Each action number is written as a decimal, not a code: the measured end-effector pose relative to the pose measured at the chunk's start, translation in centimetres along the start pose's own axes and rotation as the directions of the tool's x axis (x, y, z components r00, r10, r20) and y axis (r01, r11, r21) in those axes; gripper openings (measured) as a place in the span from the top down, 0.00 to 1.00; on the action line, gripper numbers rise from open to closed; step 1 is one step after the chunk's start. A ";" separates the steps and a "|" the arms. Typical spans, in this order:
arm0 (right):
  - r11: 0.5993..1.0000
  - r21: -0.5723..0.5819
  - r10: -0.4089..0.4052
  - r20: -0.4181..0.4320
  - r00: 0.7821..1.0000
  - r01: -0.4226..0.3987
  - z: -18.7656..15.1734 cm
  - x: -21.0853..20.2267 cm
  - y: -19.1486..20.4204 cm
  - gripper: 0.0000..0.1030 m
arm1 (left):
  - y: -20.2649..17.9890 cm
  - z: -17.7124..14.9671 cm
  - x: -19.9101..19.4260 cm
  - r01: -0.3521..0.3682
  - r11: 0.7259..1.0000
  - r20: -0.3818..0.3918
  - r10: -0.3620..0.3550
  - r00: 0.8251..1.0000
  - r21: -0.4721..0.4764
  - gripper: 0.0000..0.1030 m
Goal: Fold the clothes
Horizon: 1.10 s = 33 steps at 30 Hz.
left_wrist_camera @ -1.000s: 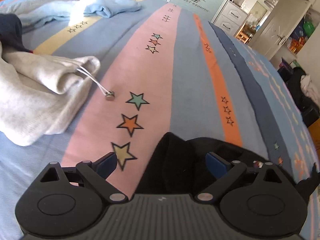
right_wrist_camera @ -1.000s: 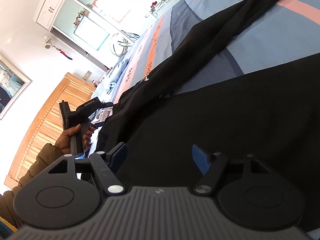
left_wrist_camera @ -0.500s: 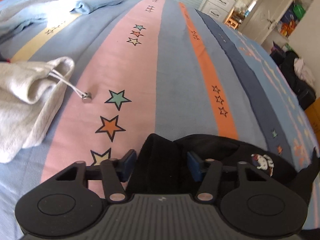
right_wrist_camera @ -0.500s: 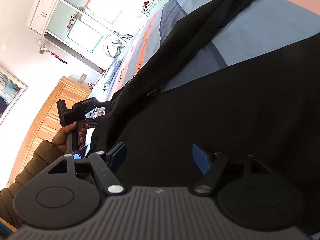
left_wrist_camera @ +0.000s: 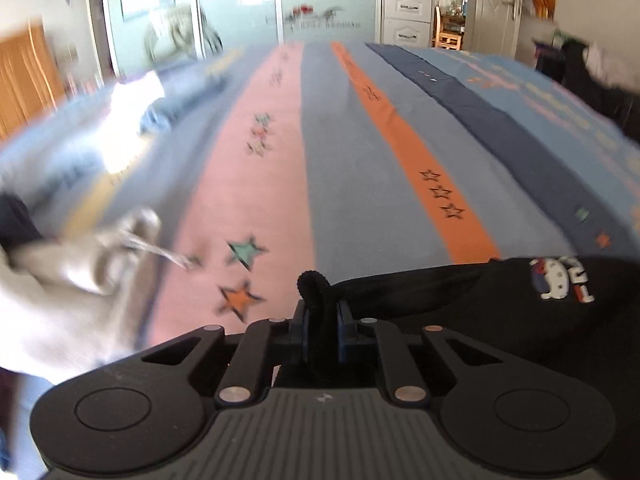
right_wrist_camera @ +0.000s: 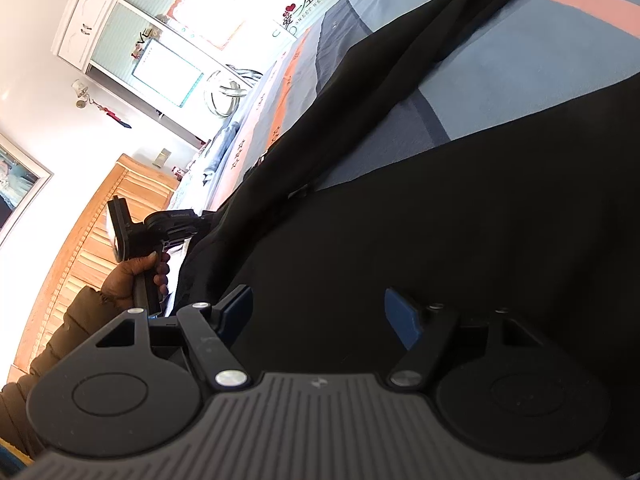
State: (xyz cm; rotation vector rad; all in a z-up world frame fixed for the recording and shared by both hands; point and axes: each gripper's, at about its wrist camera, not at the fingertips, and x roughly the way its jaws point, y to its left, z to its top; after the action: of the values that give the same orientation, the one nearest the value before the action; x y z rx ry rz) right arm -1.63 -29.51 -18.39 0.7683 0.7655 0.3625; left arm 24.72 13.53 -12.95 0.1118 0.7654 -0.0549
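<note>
A black garment [left_wrist_camera: 480, 312] with a small embroidered patch [left_wrist_camera: 560, 280] lies on the striped bedspread [left_wrist_camera: 348, 184]. My left gripper [left_wrist_camera: 322, 320] has its jaws closing on a bunched fold of that black cloth, and the blue pads press it from both sides. In the right wrist view the same black garment [right_wrist_camera: 440, 220] spreads wide across the bed. My right gripper [right_wrist_camera: 320, 314] hovers over it, open, with nothing pinched between its pads. A person's hand [right_wrist_camera: 132, 276] holding the left gripper shows at the garment's far edge.
A grey hooded top [left_wrist_camera: 60, 300] with a drawstring lies at the left of the bed. Light blue clothing [left_wrist_camera: 172, 108] sits further back. A wooden headboard [right_wrist_camera: 80, 248], wardrobe doors [right_wrist_camera: 168, 56] and a white door [left_wrist_camera: 496, 4] surround the bed.
The left jaws went from wide apart to pinched on the black fold. The left view has rolled and tipped upward, and is blurred. The right gripper's view barely changed.
</note>
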 end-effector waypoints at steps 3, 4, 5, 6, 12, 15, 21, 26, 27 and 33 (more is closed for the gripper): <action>1.000 -0.004 -0.009 0.002 1.000 0.009 0.2 -0.2 0.2 0.28 | -0.6 0.7 0.1 -0.077 0.995 0.018 0.076 0.997 0.061 0.87; 1.000 -0.007 -0.010 0.003 1.000 0.010 0.2 -0.2 0.3 0.28 | -0.3 1.1 0.2 -0.099 0.993 0.027 0.098 0.995 0.061 0.87; 1.000 -0.012 -0.012 0.004 1.000 0.013 0.3 -0.2 0.4 0.28 | 0.0 1.5 0.3 -0.121 0.991 0.036 0.119 0.992 0.060 0.87; 1.000 -0.015 -0.013 0.006 1.000 0.013 0.3 -0.2 0.4 0.28 | 0.5 2.0 0.4 -0.141 0.988 0.040 0.139 0.990 0.060 0.87; 1.000 -0.029 0.007 0.008 1.000 -0.006 0.8 0.5 0.9 0.28 | 4.1 2.8 1.1 -0.292 0.955 0.020 0.291 0.957 0.051 0.86; 0.999 -0.046 0.011 0.010 1.000 -0.010 1.0 1.2 1.3 0.28 | 5.2 2.3 1.1 -0.368 0.929 0.016 0.367 0.930 0.046 0.86; 0.999 -0.047 -0.004 -0.002 1.000 0.004 1.1 1.7 1.0 0.28 | 6.9 1.1 1.0 -0.285 0.958 -0.041 0.286 0.957 0.012 0.84; 0.996 -0.083 0.025 -0.031 0.999 -0.027 0.1 1.5 2.2 0.28 | 11.1 0.2 -3.9 -0.065 0.989 0.012 0.067 0.998 -0.133 0.74; 0.995 -0.089 0.028 -0.039 0.999 -0.032 0.0 1.6 2.5 0.28 | 11.5 -0.5 -5.1 -0.029 0.989 0.012 0.031 0.999 -0.142 0.70; 0.992 -0.107 0.052 -0.085 0.995 -0.061 -1.3 2.8 4.6 0.28 | 12.7 -7.9 -11.0 0.160 0.966 -0.054 -0.174 0.983 -0.204 0.37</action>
State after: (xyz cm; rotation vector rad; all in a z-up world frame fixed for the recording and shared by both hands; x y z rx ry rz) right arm -0.83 -24.22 -16.94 0.6763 0.7951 0.4862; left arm 12.50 27.17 -9.93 -0.1420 0.8463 -0.1348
